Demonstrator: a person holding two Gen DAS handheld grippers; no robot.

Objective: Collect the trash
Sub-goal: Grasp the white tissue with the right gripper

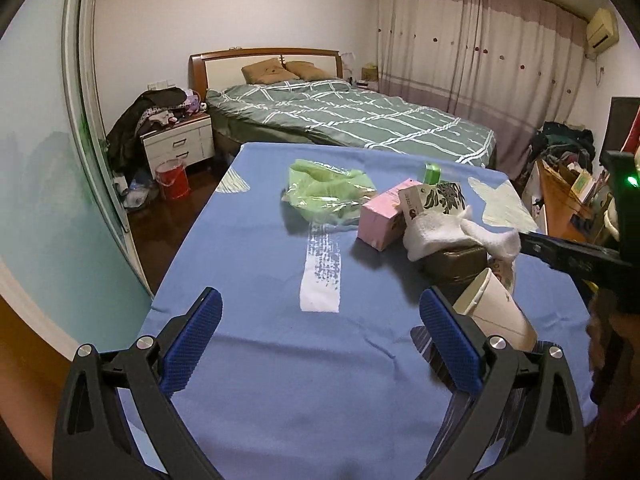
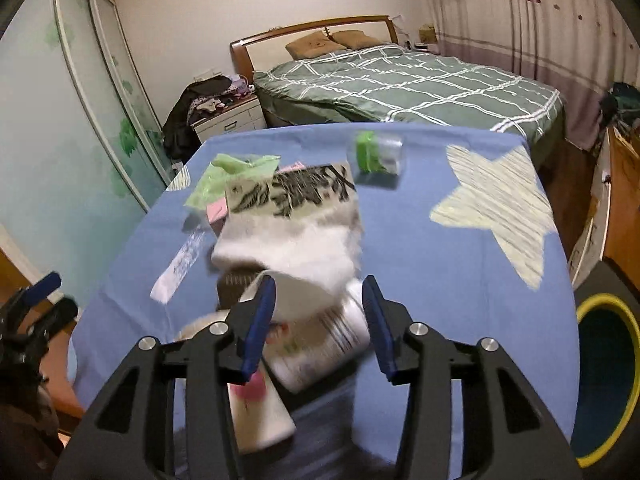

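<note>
Left gripper point(image 1: 320, 336) gapes wide over bare cloth point(image 1: 260, 264); right gripper point(image 2: 320, 312) stands apart, pads clear, paper cups point(image 2: 320, 344) at twelve o'clock.

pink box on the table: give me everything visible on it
The pink rectangular cardboard box looks like small retail packaging, matte, with a paler top face and a printed end I cannot read. It appears closed and undamaged. It lies on the blue tablecloth, tilted slightly, in the clutter's middle. The crumpled green plastic bag touches its far-left side; a white carton with black leaf print leans against its right end. In the right wrist view only a pink corner shows. Neither gripper touches it.
</note>
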